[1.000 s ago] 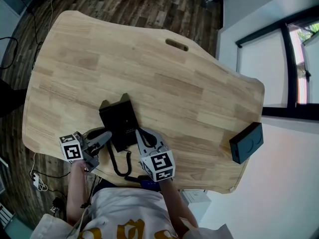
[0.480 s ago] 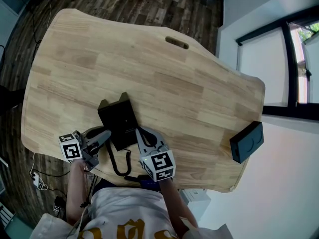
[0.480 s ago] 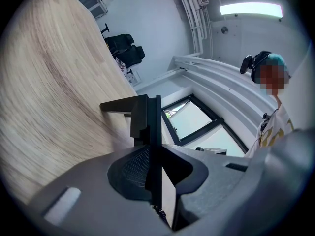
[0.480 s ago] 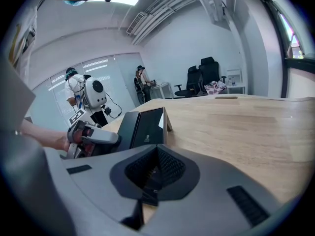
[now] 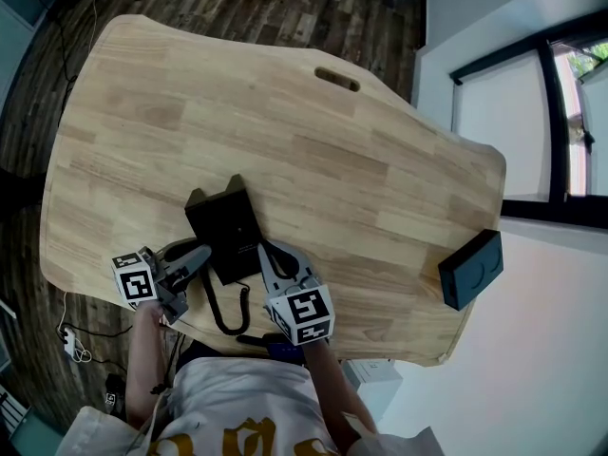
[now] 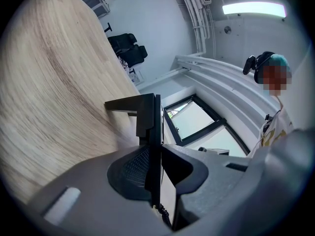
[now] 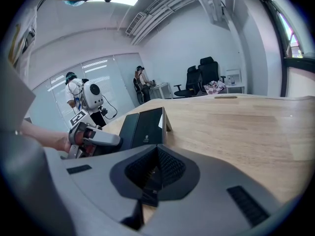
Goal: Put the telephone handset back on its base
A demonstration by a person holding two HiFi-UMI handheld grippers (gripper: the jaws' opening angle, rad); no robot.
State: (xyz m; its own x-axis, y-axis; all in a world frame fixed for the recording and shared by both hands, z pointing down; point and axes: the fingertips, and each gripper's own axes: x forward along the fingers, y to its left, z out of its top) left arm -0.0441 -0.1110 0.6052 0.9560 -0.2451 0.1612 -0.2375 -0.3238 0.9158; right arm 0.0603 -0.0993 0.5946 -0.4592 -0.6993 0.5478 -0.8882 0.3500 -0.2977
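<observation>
At the table's (image 5: pixel 332 160) near edge, seems to seat handset (image 7: pixel 127 129) on base (image 7: pixel 150 124) with left gripper (image 5: pixel 198 255) clamped on it, right gripper (image 5: pixel 265 252) closed; needs release next.

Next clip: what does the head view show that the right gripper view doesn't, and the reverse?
Head view only: the cord and the black box. Right gripper view only: people standing by a glass wall, office chairs and a ceiling light. Both: the wooden table with its slot, the black telephone, and the left tool at the telephone's left side.
</observation>
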